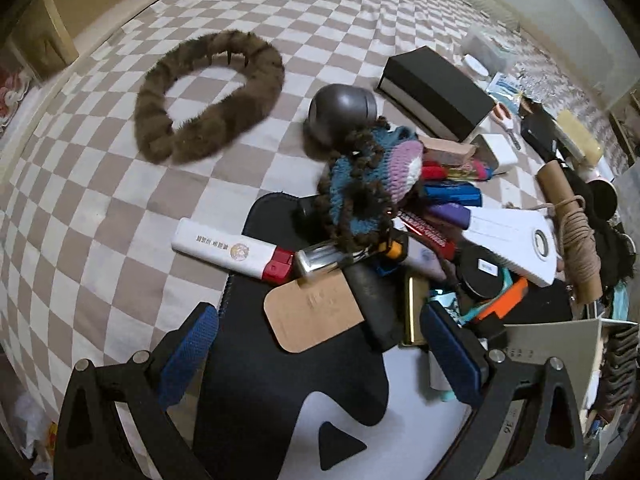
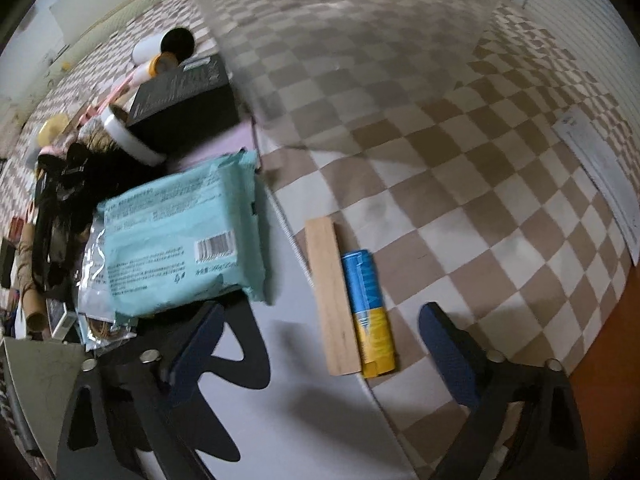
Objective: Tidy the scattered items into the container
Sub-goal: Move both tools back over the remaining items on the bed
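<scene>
My left gripper [image 1: 320,344] is open above a heap of small items. Under it lie a tan tag [image 1: 312,312], a white box with a red cap [image 1: 232,252] and a blue-and-pink crocheted piece with brown braids [image 1: 372,184]. A brown fur ring [image 1: 208,96] lies apart on the checkered cloth [image 1: 100,216]. My right gripper [image 2: 320,356] is open too, nothing between its fingers. Just ahead of it a wooden block [image 2: 332,296] and a blue-and-yellow tube [image 2: 370,312] lie side by side on the cloth. I cannot tell which thing is the container.
A grey dome [image 1: 340,112], a black box [image 1: 436,92] and a twine-wrapped cardboard tube [image 1: 572,232] ring the heap. A teal wipes packet [image 2: 180,236], a white tin [image 2: 128,136] and a hazy see-through sheet [image 2: 360,60] fill the right wrist view. A pale grey surface [image 2: 288,412] lies below.
</scene>
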Demonstrator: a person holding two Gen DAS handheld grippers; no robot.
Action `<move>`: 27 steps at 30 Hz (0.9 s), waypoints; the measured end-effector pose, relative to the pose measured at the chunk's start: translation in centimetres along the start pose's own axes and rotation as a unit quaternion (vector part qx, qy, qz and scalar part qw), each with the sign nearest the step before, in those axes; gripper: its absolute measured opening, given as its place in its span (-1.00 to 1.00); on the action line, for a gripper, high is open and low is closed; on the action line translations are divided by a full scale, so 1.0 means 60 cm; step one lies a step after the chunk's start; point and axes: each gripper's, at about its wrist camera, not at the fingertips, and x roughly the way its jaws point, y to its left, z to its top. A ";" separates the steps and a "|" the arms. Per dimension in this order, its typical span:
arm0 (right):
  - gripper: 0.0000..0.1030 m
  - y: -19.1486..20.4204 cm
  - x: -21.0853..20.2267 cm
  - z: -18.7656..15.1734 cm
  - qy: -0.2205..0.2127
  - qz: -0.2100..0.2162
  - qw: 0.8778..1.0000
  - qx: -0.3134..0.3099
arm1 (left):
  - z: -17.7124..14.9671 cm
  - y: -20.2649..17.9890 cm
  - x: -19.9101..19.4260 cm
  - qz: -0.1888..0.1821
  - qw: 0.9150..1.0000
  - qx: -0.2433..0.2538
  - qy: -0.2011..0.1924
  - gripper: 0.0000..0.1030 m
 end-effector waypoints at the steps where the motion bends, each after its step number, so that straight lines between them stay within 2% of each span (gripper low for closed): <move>1: 0.84 0.003 0.002 -0.001 0.004 -0.001 1.000 -0.005 | 0.001 0.001 0.003 0.004 1.000 0.000 0.001 0.96; 5: 0.84 0.009 0.013 -0.007 0.017 -0.004 1.000 -0.019 | 0.010 0.007 0.009 0.025 1.000 0.004 -0.007 0.96; 9: 0.84 0.010 0.019 -0.014 0.027 -0.008 0.999 -0.025 | 0.022 0.023 0.017 0.073 0.997 0.017 -0.019 0.96; 12: 0.84 0.008 0.022 -0.019 0.034 -0.011 0.999 -0.024 | 0.028 0.044 0.026 0.106 0.994 0.008 -0.009 0.96; 17: 0.84 0.004 0.026 -0.026 0.042 -0.012 0.999 -0.025 | 0.032 0.075 0.029 0.107 0.994 -0.030 -0.002 0.96; 21: 0.84 -0.005 0.020 -0.027 0.040 0.000 0.999 -0.011 | 0.044 0.086 0.026 0.115 0.992 -0.048 -0.015 0.98; 27: 0.84 -0.015 0.011 -0.031 0.042 0.015 0.999 0.004 | 0.061 0.081 0.043 0.155 0.987 -0.029 -0.013 0.99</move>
